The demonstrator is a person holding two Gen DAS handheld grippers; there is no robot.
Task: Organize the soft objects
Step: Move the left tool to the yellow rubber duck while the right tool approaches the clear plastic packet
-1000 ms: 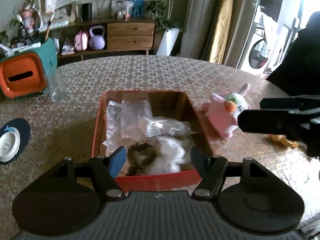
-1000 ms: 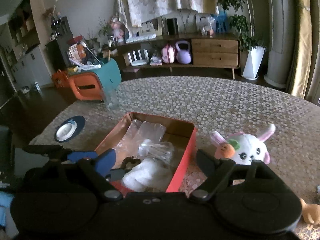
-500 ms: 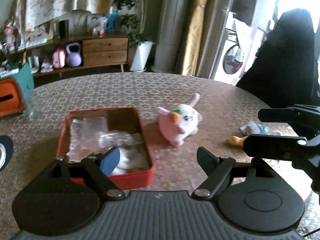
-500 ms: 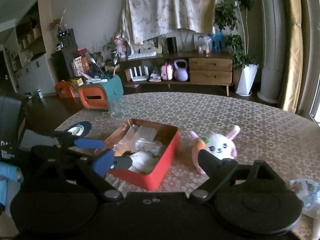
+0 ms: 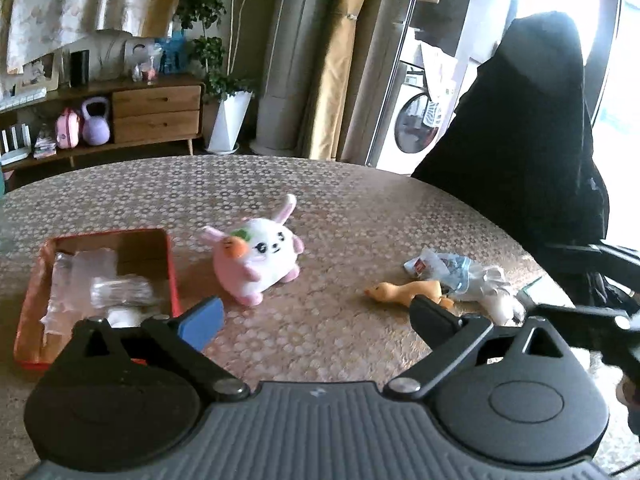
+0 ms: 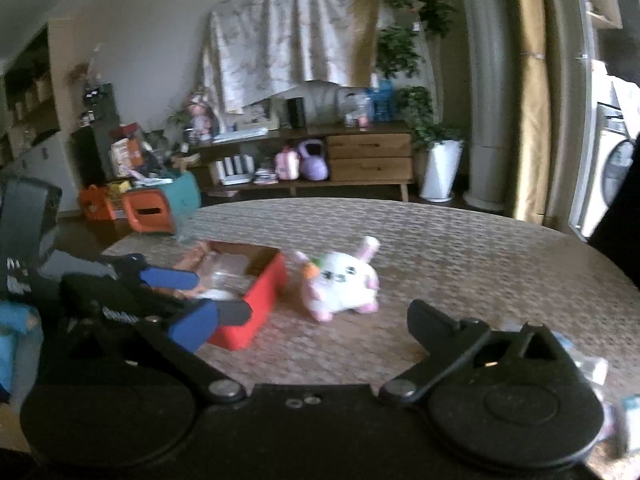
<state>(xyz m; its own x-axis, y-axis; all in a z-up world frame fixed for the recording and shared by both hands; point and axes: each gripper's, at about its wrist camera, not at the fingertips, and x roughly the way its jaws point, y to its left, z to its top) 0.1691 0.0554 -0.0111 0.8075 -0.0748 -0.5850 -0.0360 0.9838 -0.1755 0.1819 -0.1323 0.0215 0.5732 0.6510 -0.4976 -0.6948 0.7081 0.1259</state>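
Both the left gripper (image 5: pixel 314 316) and right gripper (image 6: pixel 310 326) are opening their fingers wide, nothing between them. The pink bunny plush (image 5: pixel 256 262) lies on the desk (image 5: pixel 360 216) beyond, just right of the red box (image 5: pixel 170 268); a yellow duck toy (image 5: pixel 408 292) lies farther right.

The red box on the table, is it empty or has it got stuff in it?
Partly filled. The red box holds clear plastic bags and something white; bare cardboard shows at its far end.

Box (image 5: pixel 172 276): on the table (image 5: pixel 360 208), left of the bunny plush (image 5: pixel 260 264)
Plastic bags (image 5: pixel 100 280): inside the box
Toy duck (image 5: pixel 404 293): right of the bunny, touching the wrapper pile (image 5: pixel 460 272)
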